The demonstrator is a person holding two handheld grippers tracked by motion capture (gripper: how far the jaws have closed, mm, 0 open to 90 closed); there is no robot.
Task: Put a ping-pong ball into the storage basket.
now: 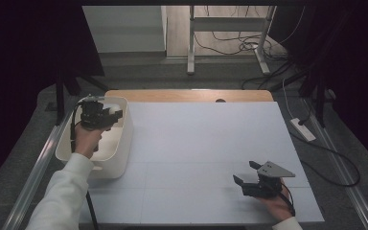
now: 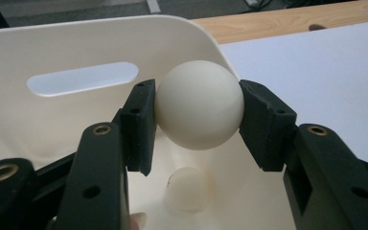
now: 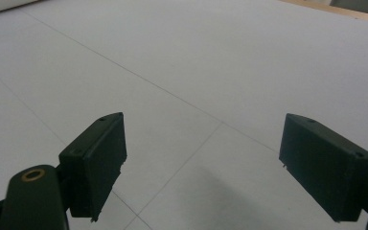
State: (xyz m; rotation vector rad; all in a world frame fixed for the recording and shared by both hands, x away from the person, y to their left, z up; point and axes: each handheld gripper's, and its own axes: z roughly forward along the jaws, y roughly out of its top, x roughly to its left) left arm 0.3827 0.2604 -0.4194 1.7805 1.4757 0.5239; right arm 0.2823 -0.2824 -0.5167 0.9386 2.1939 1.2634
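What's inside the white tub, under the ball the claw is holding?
One more cream ball lies on the floor of the white tub, below the held ball. The left gripper covers the rest of the floor.

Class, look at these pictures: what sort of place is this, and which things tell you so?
Probably a lab or test room: a table with a plain white top, dark curtains on both sides, loose cables on the floor behind.
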